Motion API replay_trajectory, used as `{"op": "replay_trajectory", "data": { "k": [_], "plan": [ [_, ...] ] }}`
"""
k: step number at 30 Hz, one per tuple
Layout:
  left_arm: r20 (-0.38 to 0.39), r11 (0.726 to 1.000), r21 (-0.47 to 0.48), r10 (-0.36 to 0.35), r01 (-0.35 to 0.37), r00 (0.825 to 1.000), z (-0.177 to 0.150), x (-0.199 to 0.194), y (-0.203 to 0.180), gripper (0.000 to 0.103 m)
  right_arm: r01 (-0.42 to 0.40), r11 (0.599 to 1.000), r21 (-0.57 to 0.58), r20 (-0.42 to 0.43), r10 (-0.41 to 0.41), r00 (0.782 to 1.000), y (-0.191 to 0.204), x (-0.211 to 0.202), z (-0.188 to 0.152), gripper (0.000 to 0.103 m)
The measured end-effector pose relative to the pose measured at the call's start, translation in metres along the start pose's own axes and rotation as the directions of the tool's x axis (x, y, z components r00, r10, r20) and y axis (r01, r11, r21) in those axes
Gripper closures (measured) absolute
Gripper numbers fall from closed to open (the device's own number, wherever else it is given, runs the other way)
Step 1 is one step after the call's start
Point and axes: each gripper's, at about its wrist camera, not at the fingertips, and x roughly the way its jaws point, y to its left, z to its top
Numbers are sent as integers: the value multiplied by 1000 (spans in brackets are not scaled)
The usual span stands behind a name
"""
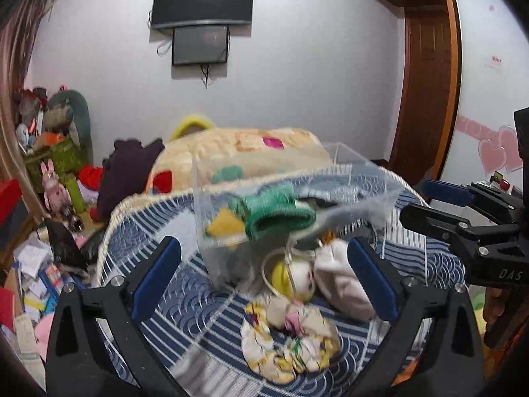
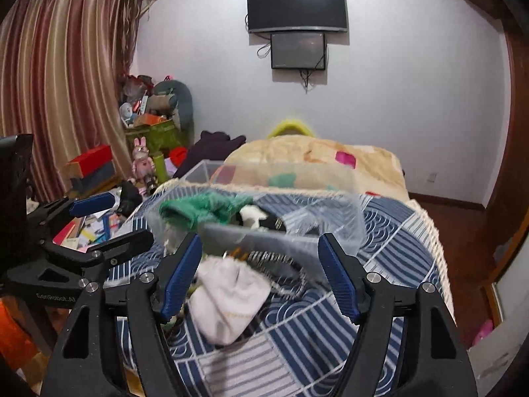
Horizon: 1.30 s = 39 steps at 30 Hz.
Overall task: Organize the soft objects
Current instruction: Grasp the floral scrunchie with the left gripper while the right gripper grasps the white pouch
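Note:
A clear plastic box [image 1: 231,198] stands on the blue patterned bedspread [image 1: 198,324] and holds a green knitted piece [image 1: 277,213] and a yellow cloth [image 1: 223,226]. In front of it lie a white sock [image 1: 344,284], a yellow and white plush toy [image 1: 294,278] and a crumpled floral cloth [image 1: 291,340]. My left gripper [image 1: 264,281] is open above these. My right gripper [image 2: 261,278] is open above the white sock [image 2: 228,301]. The box [image 2: 297,182] with the green piece [image 2: 198,210] lies beyond it.
A folded beige blanket [image 1: 251,152] and a dark purple garment [image 1: 122,175] lie behind the box. Toys, boxes and papers clutter the floor at the left [image 1: 39,264]. A wooden door [image 1: 426,82] is at the right. A black hairband [image 2: 284,274] lies by the sock.

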Motion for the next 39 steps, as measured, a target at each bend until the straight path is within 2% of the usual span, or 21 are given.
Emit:
{"op": "replay_trajectory", "data": {
  "k": [9, 20, 22, 23, 24, 25, 26, 28, 30, 32, 36, 39],
  "plan": [
    [-111, 998, -49, -34, 29, 993, -39, 15, 6, 1, -35, 999, 9, -85, 36, 996, 9, 19, -30, 33],
    [-197, 997, -55, -67, 58, 978, -71, 33, -2, 2, -94, 992, 81, -199, 109, 974, 8, 47, -54, 33],
    [-206, 995, -57, -87, 77, 975, -75, 34, -4, 11, -110, 990, 90, -209, 127, 970, 8, 47, -56, 37],
    [-212, 995, -53, -94, 85, 973, -76, 35, -5, 19, -117, 989, 91, -211, 134, 968, 8, 47, -57, 46],
    [-206, 996, -40, -87, 81, 975, -76, 33, -6, 21, -130, 987, 93, -216, 148, 965, 9, 47, -58, 55],
    [-200, 996, -33, -89, 85, 976, -77, 32, -8, 24, -142, 985, 97, -221, 161, 962, 10, 48, -59, 59],
    [-199, 995, -30, -102, 98, 975, -77, 30, -10, 33, -156, 982, 102, -227, 176, 958, 12, 49, -60, 67],
    [-197, 993, -20, -115, 113, 974, -78, 27, -13, 42, -161, 982, 98, -229, 180, 957, 14, 49, -61, 71],
    [-197, 992, -2, -123, 125, 973, -80, 24, -16, 60, -156, 984, 87, -222, 172, 960, 17, 45, -62, 78],
    [-199, 992, 5, -125, 128, 972, -80, 22, -17, 71, -154, 984, 85, -209, 168, 963, 18, 38, -62, 79],
    [-185, 993, 6, -117, 120, 976, -74, 16, -12, 77, -138, 988, 72, -180, 149, 972, 17, 25, -61, 79],
    [-147, 993, -1, -115, 116, 982, -68, 4, -7, 78, -127, 989, 70, -150, 136, 979, 16, 15, -56, 80]
  ]
}}
